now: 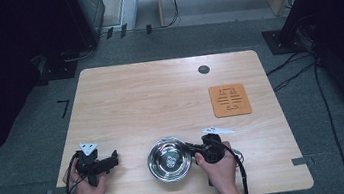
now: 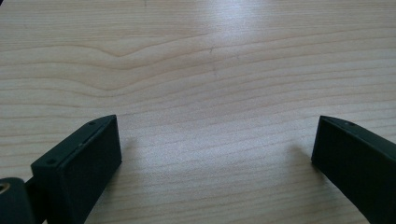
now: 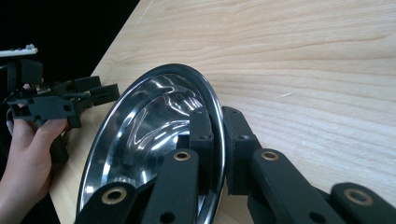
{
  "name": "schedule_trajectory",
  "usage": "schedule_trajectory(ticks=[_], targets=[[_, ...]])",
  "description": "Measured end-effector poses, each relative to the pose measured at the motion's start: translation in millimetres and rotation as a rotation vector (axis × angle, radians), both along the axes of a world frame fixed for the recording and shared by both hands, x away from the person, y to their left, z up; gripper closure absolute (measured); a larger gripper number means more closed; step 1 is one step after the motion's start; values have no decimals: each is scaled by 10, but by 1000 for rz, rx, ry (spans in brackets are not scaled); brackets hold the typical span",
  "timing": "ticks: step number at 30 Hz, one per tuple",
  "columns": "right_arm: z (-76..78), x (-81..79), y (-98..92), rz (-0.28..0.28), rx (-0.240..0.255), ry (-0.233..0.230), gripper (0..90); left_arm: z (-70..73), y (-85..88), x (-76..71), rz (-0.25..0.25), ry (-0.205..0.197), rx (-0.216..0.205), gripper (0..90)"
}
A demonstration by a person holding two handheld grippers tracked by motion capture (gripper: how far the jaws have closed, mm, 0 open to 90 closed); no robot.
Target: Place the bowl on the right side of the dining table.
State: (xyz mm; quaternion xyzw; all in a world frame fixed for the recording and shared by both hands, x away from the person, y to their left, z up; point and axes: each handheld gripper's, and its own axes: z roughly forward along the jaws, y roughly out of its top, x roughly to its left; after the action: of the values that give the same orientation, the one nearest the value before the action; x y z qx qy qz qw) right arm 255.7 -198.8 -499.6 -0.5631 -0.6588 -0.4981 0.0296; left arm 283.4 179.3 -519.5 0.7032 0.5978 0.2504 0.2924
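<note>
1. Your right hand [image 1: 218, 165], at the near edge of the table [image 1: 160, 98], holds the right gripper [image 1: 190, 148]; its jaws are clenched on the right rim of the steel bowl [image 1: 169, 160], one jaw inside the bowl, one outside.
2. The bowl sits near the table's front edge, between your two hands. In the right gripper view it appears tilted across the frame, jaws pinching its rim.
3. Your left hand [image 1: 88, 186] holds the left gripper [image 1: 114, 160] just left of the bowl, apart from it. Its jaws stand released, wide apart, over bare wood.
4. Farther back on the right lies an orange mat [image 1: 230, 100].
5. Beyond it, near the far edge, is a dark round hole [image 1: 203, 69].
</note>
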Motion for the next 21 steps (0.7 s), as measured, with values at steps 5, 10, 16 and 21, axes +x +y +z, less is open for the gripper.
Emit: schedule_trajectory(ticks=[5,10,16,21], targets=[[6,12,-47,-12,7,-1,850,0,0,0,0,0,0,12],[18,26,-118,-33,17,-1,850,-1,0,0,0,-1,0,12],[29,38,-181,-50,23,0,850,-1,0,0,0,-1,-1,12],[38,48,-228,-62,30,-2,850,-1,0,0,0,-1,0,12]])
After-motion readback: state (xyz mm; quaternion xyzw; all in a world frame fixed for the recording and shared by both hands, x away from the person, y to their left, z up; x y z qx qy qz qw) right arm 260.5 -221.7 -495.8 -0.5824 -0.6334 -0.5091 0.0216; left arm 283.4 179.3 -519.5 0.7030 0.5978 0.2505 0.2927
